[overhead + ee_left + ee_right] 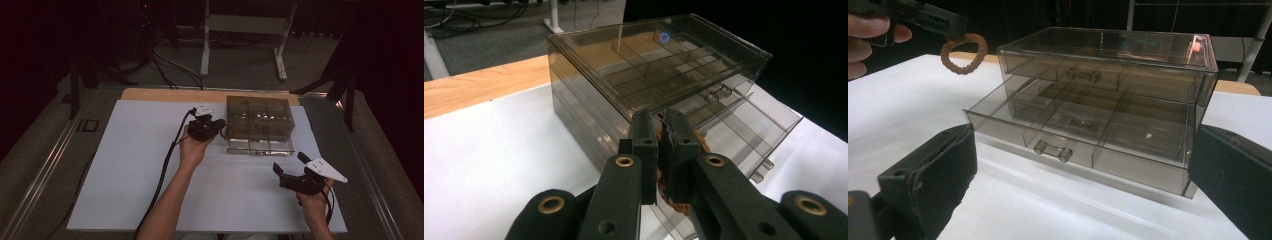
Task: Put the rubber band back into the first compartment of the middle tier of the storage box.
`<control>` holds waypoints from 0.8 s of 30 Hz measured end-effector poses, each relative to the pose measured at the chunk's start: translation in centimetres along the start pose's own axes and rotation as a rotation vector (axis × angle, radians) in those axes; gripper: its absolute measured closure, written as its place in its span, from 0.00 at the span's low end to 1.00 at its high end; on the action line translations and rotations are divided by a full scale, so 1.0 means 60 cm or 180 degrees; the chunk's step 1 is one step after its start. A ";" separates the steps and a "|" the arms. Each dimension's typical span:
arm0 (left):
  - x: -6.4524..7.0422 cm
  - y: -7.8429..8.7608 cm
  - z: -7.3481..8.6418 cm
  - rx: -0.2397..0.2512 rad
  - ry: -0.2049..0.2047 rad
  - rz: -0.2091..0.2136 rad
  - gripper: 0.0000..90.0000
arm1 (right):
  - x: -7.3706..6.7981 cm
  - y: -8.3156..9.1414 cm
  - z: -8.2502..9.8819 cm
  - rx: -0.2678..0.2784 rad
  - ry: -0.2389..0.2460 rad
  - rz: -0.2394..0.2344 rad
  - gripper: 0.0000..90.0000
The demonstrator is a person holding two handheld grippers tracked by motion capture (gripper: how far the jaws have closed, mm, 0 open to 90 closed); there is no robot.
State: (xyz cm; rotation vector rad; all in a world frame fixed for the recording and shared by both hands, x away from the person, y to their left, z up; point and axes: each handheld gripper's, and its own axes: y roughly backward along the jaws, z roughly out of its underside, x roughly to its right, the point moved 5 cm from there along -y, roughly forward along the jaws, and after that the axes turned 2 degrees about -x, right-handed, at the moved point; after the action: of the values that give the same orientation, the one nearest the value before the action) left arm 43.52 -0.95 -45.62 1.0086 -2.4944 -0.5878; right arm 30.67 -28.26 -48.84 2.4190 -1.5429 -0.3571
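Between the closed left tongs (663, 131): one hair tie (964, 53), brown, braided cord, ring-shaped, pinched at one edge so its loop dangles free for dropping. Just ahead of these tongs: drawer organiser (259, 124), smoky clear plastic, box-shaped, hard and glossy, standing on the white desk (135, 170). Lower drawer (1075, 131) pulled out, gridded into compartments, small clear knob; seemingly opened to receive the tie. Right tongs (291, 170): wide apart, empty, facing the drawer front from nearby.

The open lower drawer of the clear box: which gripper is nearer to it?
Left. The left gripper, shut on a brown hair tie, hangs beside the lower drawer; the right gripper waits open, farther back.
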 end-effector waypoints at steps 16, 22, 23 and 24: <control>0.011 -0.022 0.000 -0.0040 -0.0012 0.0006 0.97 | 0.001 -0.001 0.001 -0.0012 -0.0007 0.0002 0.00; 0.016 -0.028 0.002 -0.0052 -0.0031 0.0011 0.97 | 0.001 -0.001 0.001 -0.0014 -0.0010 0.0000 0.00; 0.017 -0.029 0.002 -0.0062 -0.0034 0.0008 0.97 | 0.001 -0.001 0.001 -0.0013 -0.0011 -0.0001 0.00; 0.018 -0.031 0.002 -0.0062 -0.0034 0.0012 0.97 | 0.001 -0.001 0.001 -0.0013 -0.0011 -0.0001 0.00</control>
State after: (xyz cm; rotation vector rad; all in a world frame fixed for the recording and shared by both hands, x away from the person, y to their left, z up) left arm 43.77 -2.88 -46.49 0.9958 -2.4944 -0.6168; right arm 30.74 -28.27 -48.93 2.4169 -1.5417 -0.3646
